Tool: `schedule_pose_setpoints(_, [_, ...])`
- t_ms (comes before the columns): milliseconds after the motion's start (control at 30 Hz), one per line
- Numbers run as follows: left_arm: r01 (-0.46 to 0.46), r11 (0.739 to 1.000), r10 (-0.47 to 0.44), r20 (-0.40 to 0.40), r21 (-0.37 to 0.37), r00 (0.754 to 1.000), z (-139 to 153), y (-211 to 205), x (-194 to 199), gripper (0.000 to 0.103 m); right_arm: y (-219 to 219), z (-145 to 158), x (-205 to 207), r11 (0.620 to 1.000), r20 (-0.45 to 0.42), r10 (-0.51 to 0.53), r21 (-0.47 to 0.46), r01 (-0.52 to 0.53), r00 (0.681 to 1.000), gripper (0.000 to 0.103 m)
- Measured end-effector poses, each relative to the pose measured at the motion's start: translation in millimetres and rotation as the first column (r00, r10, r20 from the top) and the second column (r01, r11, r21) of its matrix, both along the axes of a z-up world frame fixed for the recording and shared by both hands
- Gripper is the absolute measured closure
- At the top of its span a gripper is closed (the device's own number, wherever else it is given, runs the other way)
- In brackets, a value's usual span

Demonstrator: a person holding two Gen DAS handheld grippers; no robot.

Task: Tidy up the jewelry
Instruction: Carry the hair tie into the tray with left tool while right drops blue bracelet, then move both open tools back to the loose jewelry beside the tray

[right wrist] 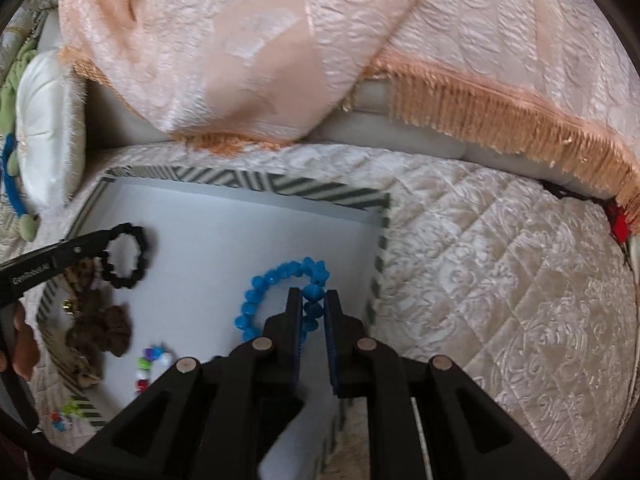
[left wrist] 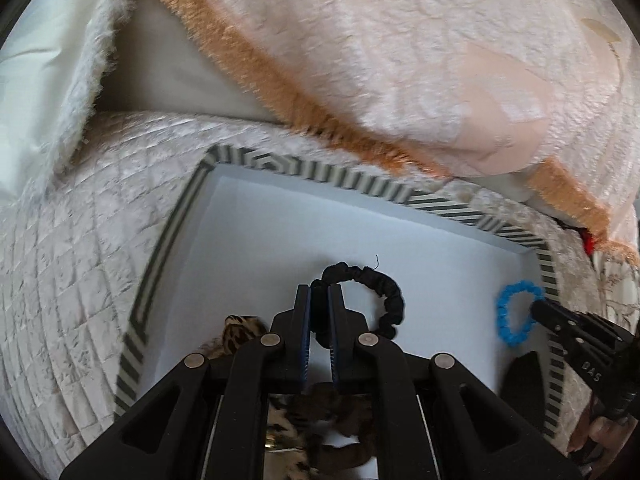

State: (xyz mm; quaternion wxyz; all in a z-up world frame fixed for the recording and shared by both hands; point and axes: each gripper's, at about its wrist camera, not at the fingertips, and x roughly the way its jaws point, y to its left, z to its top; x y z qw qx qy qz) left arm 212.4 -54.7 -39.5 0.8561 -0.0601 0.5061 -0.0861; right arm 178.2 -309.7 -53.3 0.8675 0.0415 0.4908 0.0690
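Observation:
A shallow tray (left wrist: 256, 232) (right wrist: 224, 224) with a white floor and a grey-and-white striped rim lies on a quilted cream bedcover. My left gripper (left wrist: 320, 294) (right wrist: 105, 242) is shut on a black fabric scrunchie (left wrist: 384, 292) (right wrist: 138, 258) that hangs over the tray's floor. My right gripper (right wrist: 313, 295) (left wrist: 538, 308) is shut on a blue beaded bracelet (right wrist: 260, 296) (left wrist: 506, 316), held over the tray near its right wall. A brown scrunchie (right wrist: 106, 326) (left wrist: 344, 412) and a leopard-print one (left wrist: 240, 332) lie in the tray.
A multicoloured bead bracelet (right wrist: 150, 366) lies on the tray floor at the front. More coloured beads (right wrist: 64, 416) rest outside the rim. A pink fringed blanket (right wrist: 280, 48) (left wrist: 400, 60) and a white cushion (right wrist: 48, 128) lie behind the tray. A person's hand (left wrist: 600, 432) holds the right gripper.

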Motion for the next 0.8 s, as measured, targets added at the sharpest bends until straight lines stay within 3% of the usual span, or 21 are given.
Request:
schedule_pose_setpoints(167, [-0.042,0.999,0.042,-0.019,0.001,0.999,-7.0,14.9,0.0,0.103,6.6,-2.6,-1.1,0.999,0.007,0.011,-0.051,-0.011,1.000,0.092])
schedule_pose_setpoints(267, [-0.043,0.999,0.043,-0.016,-0.006,0.999,-5.3,19.1,-3.6,0.103,5.2,-1.7,-3.2,1.000,0.008,0.004,-0.031,-0.004,1.000,0.088])
schedule_pose_setpoints(367, [-0.045,0.999,0.045,-0.015,-0.026,0.999,-2.2,21.8,-9.8,0.079,5.0,3.1,-9.8,1.000,0.024,0.002,-0.005,-0.001,1.000,0.081])
schedule_pose_setpoints(400, [-0.044,0.999,0.044,-0.009,-0.032,0.999,-1.6,21.9,-13.1,0.076,5.8,5.8,-13.8,1.000,0.032,0.000,0.003,0.000,0.999,0.077])
schedule_pose_setpoints(533, [-0.035,0.999,0.035,0.011,-0.022,0.999,8.6,21.8,-29.6,0.075,7.5,16.6,-31.3,1.000,0.053,0.003,0.026,-0.005,0.999,0.066])
schedule_pose_setpoints(667, [-0.030,1.000,0.029,0.055,0.008,0.998,24.8,19.7,-53.9,0.075,11.3,31.1,-57.4,0.999,0.077,0.007,0.043,-0.010,0.997,0.063])
schedule_pose_setpoints(733, [-0.025,0.999,0.023,0.076,0.022,0.997,32.4,19.0,-69.7,0.075,14.8,39.4,-75.9,0.999,0.088,0.003,0.047,-0.008,0.996,0.054])
schedule_pose_setpoints(800, [-0.027,0.999,0.025,0.095,0.028,0.995,39.3,16.5,-83.6,0.075,19.3,43.1,-90.0,0.998,0.100,0.004,0.059,-0.010,0.995,0.051])
